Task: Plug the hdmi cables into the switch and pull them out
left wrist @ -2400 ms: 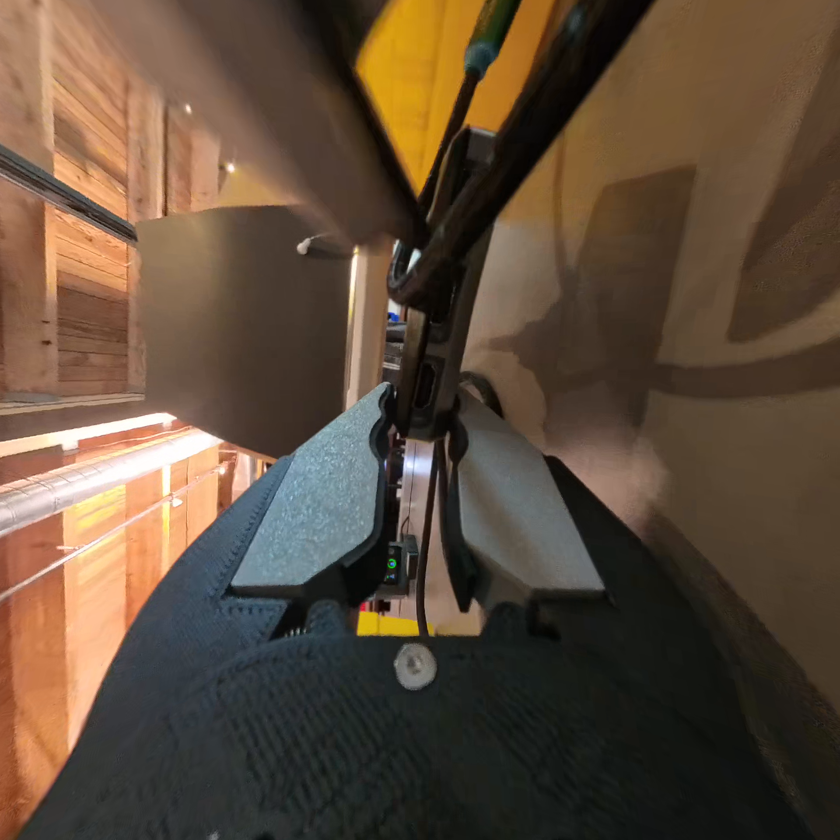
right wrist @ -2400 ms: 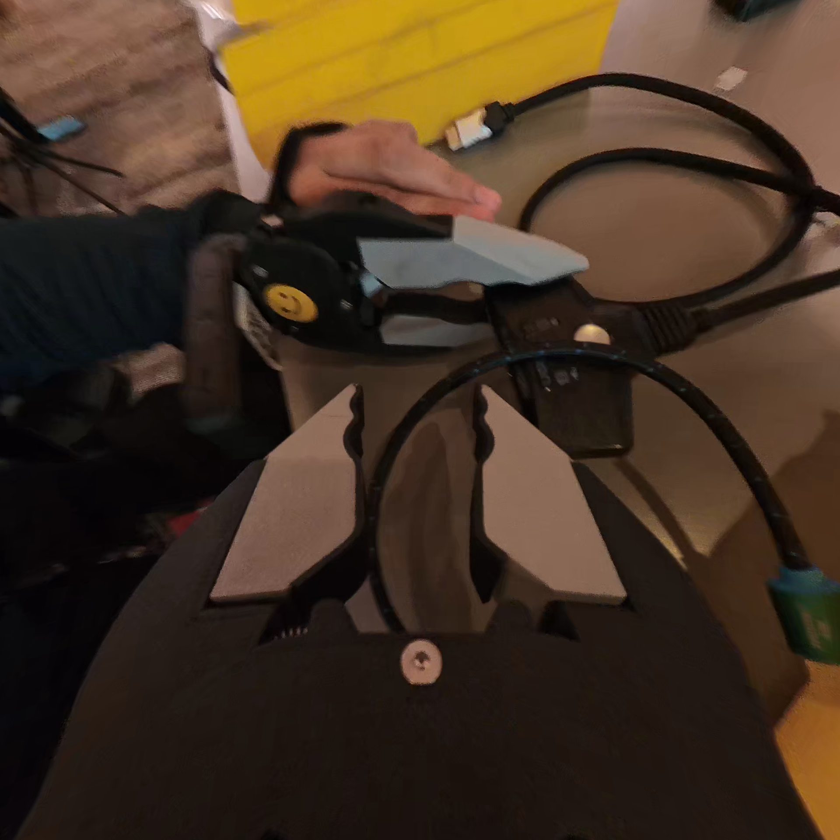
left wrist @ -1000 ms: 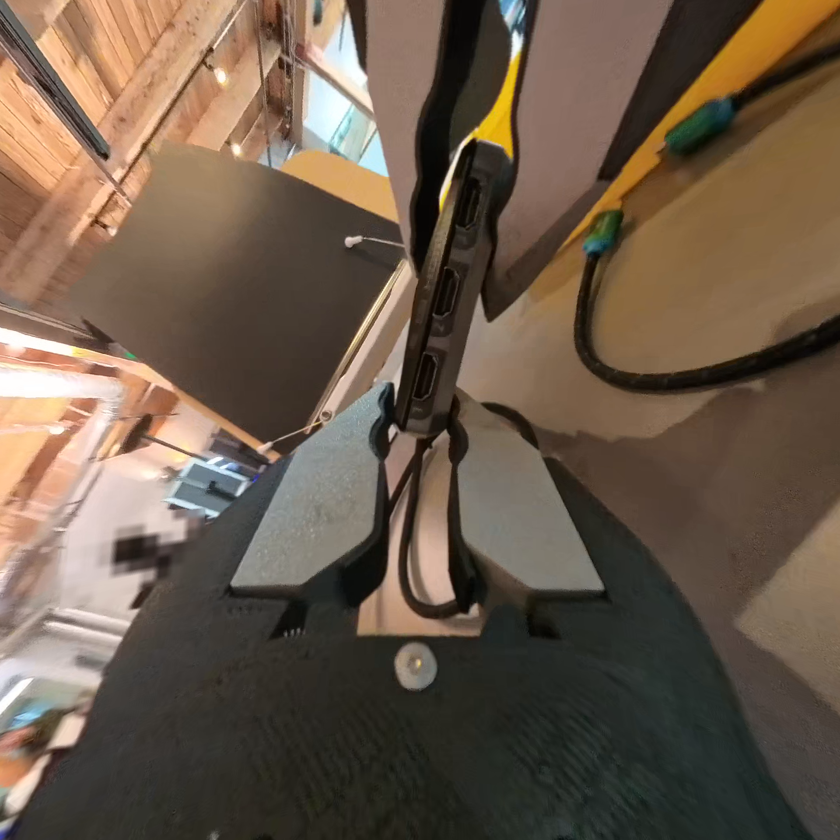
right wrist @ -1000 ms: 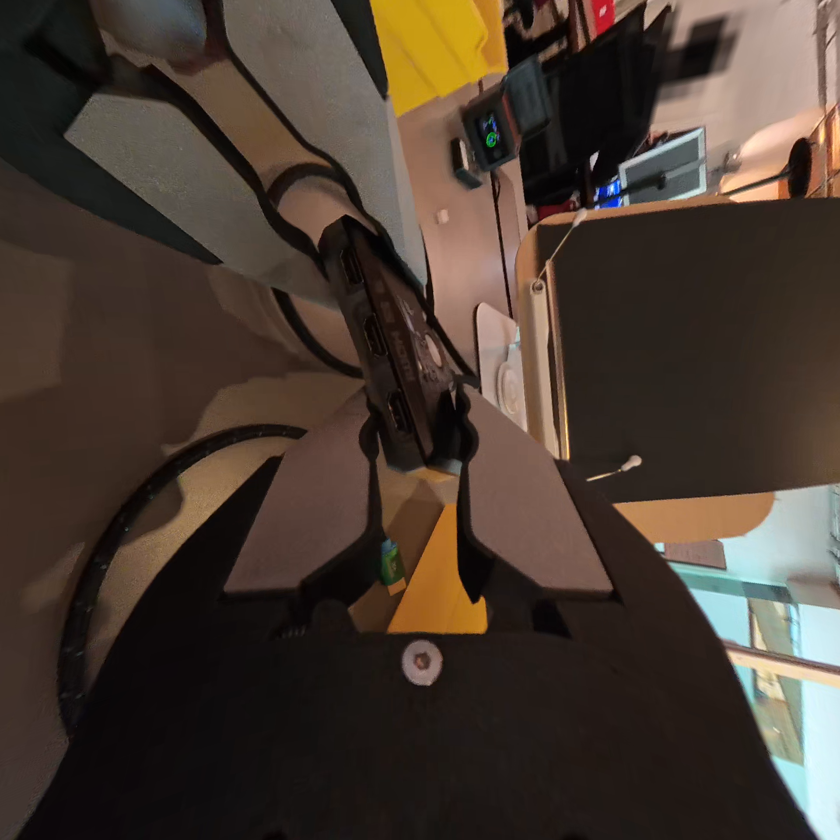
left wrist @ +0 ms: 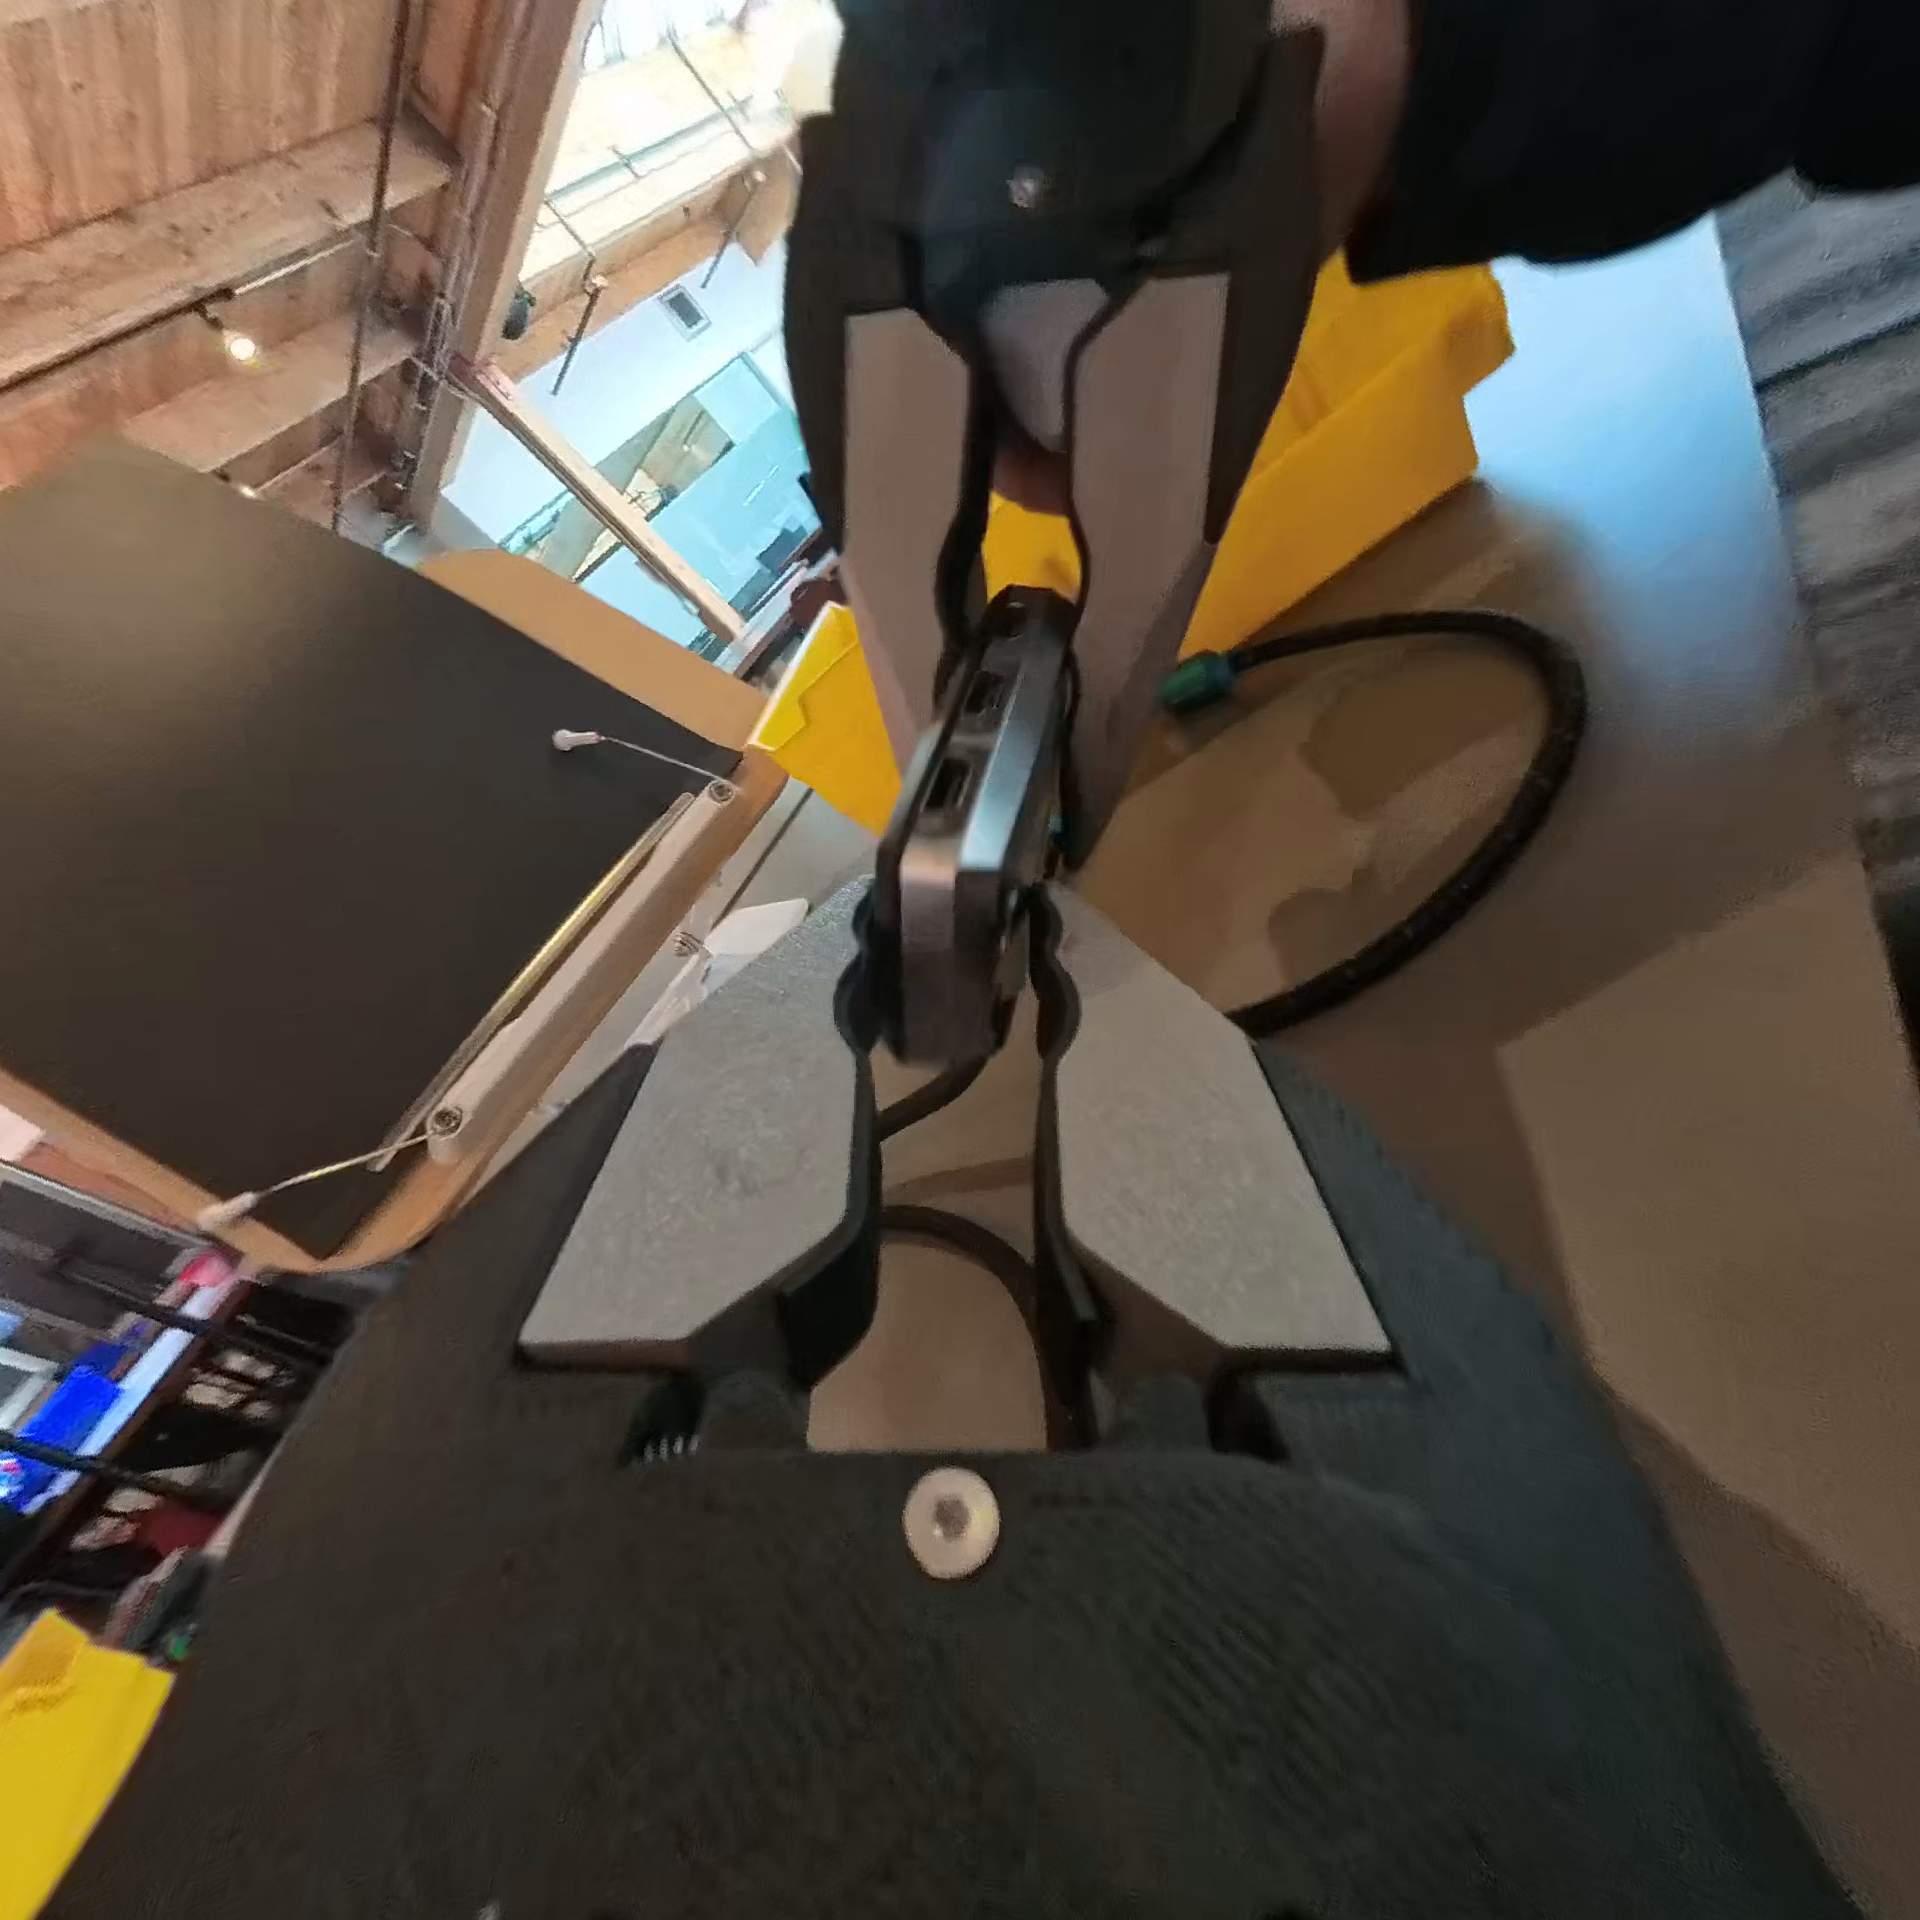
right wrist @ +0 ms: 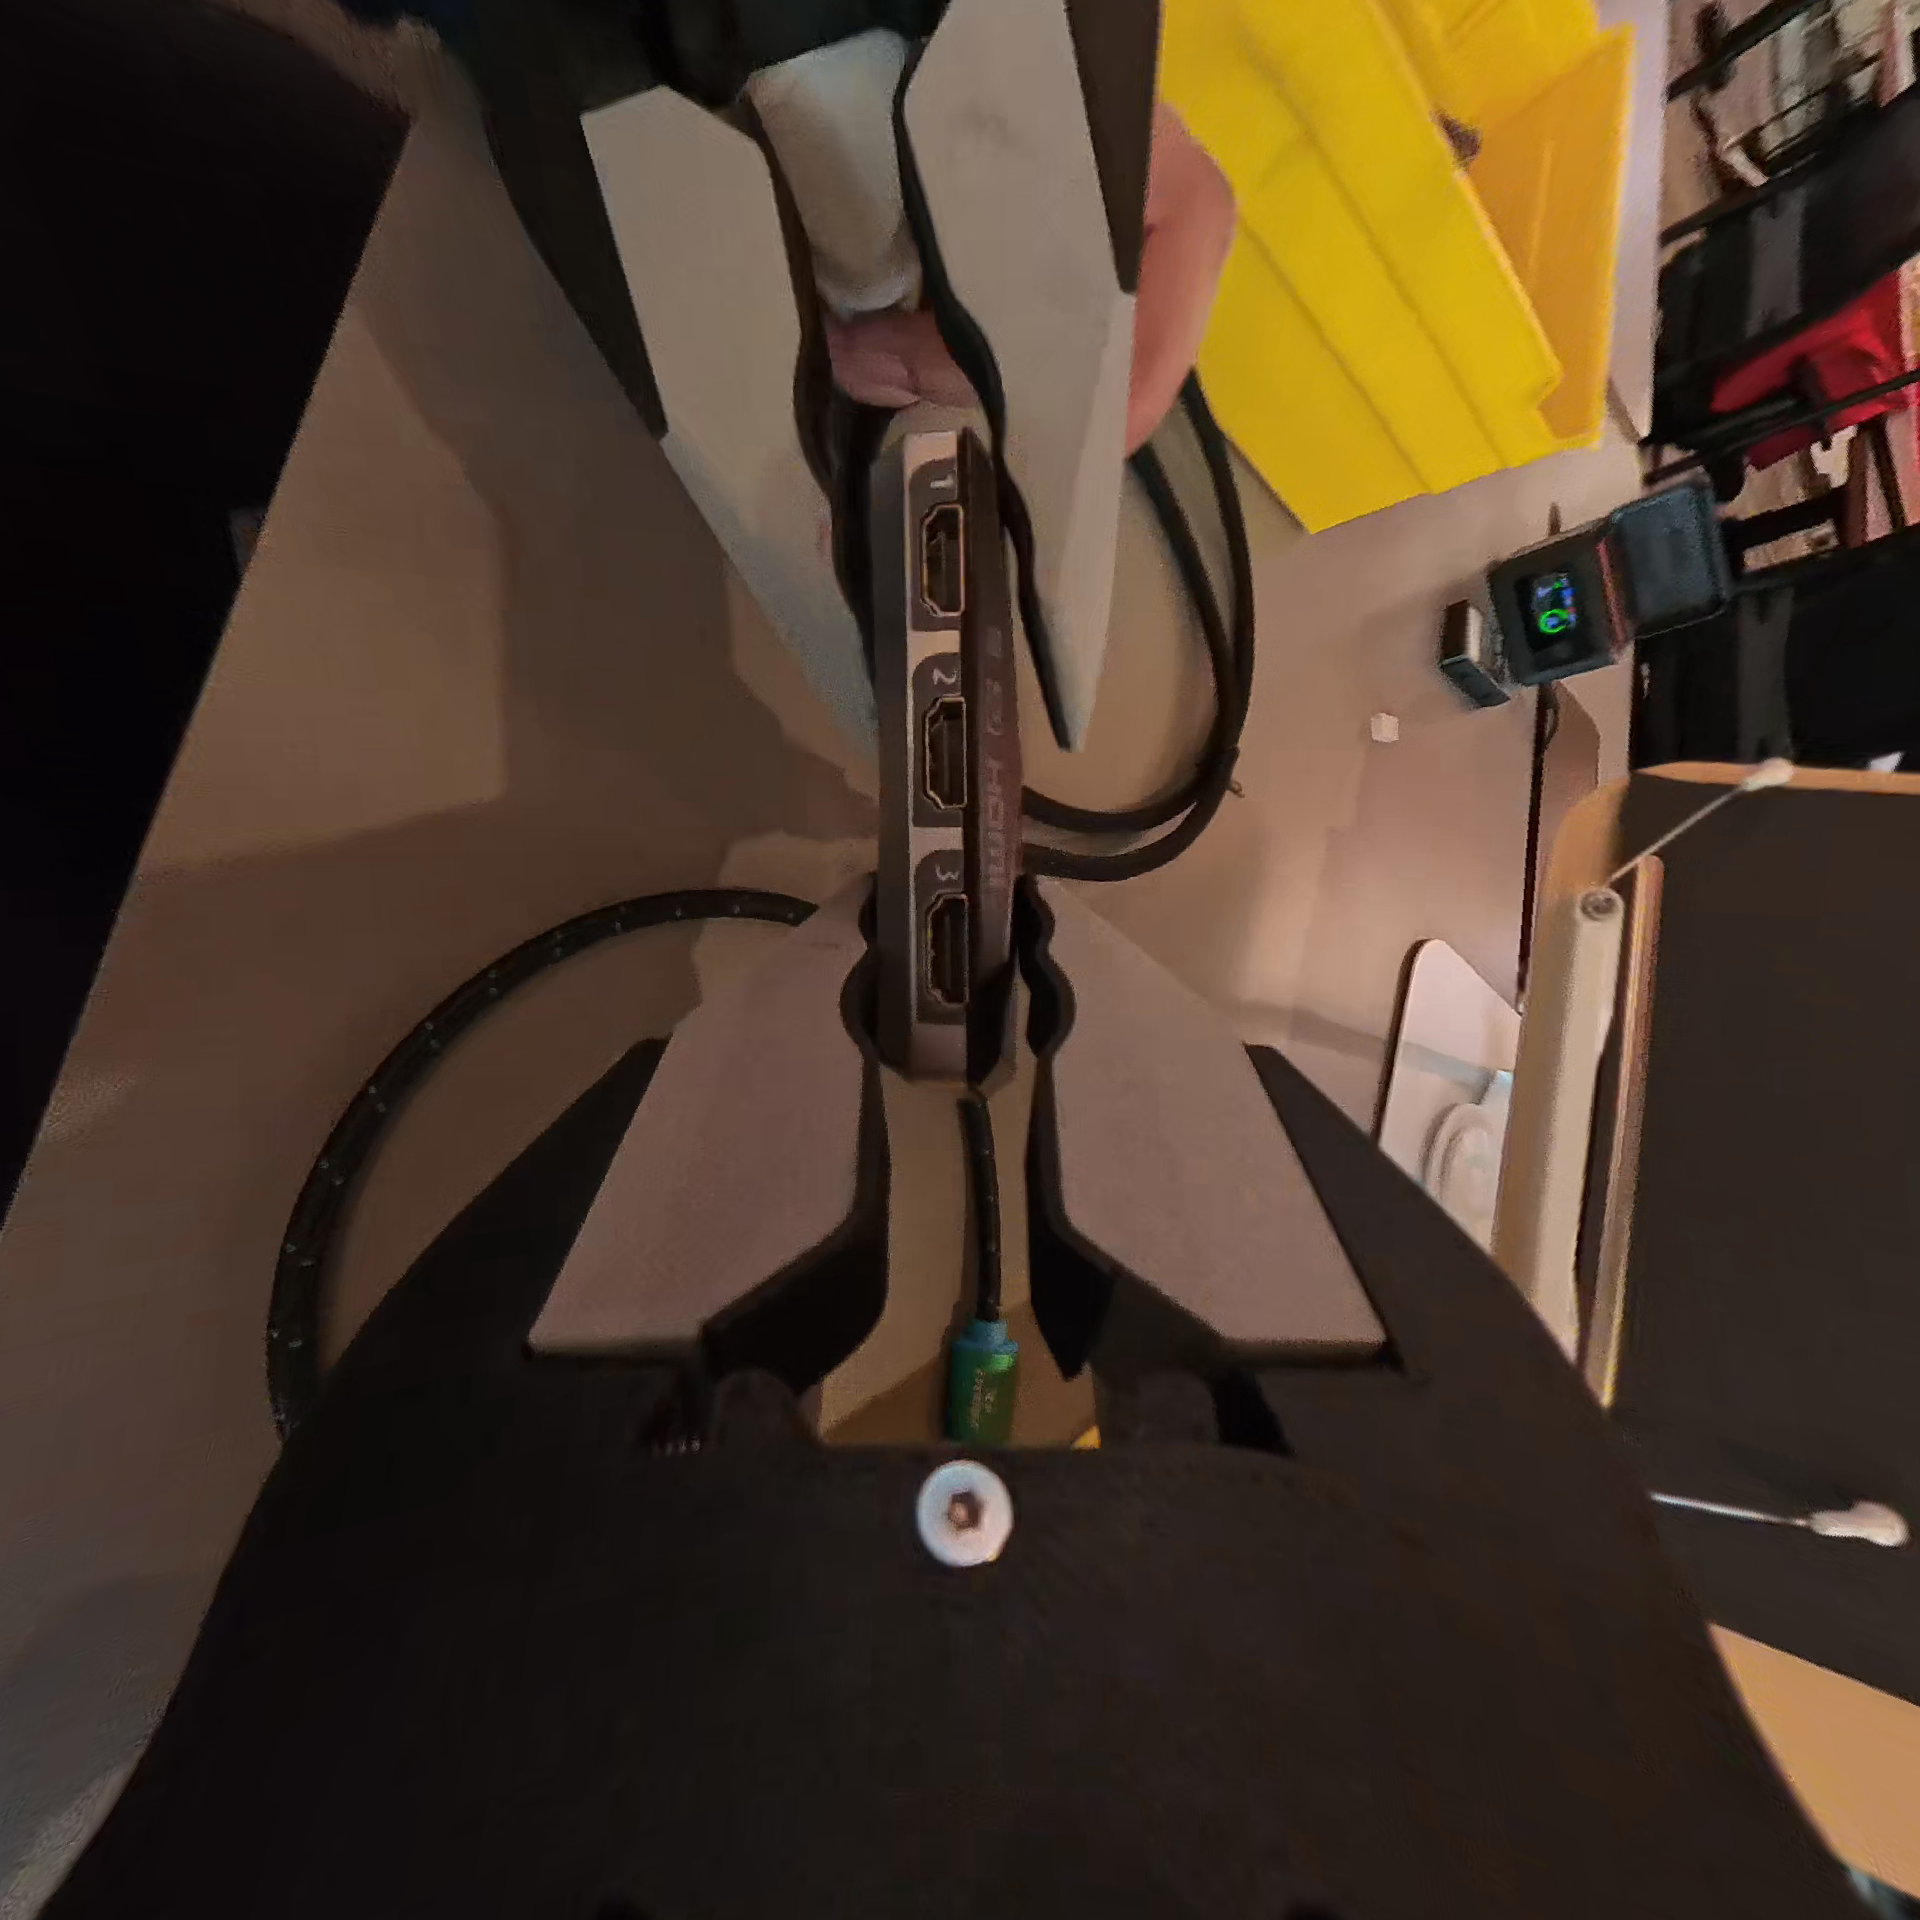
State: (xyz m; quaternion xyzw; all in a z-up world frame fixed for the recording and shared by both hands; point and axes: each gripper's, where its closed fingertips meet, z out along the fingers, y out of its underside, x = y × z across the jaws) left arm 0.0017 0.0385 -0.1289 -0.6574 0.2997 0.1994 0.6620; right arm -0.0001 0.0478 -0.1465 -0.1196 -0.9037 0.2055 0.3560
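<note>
Pinching opposite ends of the flat dark-grey three-port HDMI switch (right wrist: 940, 748), left gripper (left wrist: 951, 971) and right gripper (right wrist: 940, 997) are both clamping it lengthwise between them, green-plug braided cable (right wrist: 977, 1387) lying below it, unplugged.

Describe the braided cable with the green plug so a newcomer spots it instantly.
Start at the yellow bin on the tan table. Beside its base lies a black braided cable, curving in a loop. Unlike the plain black cables near the switch, it ends in a green plug.
</note>
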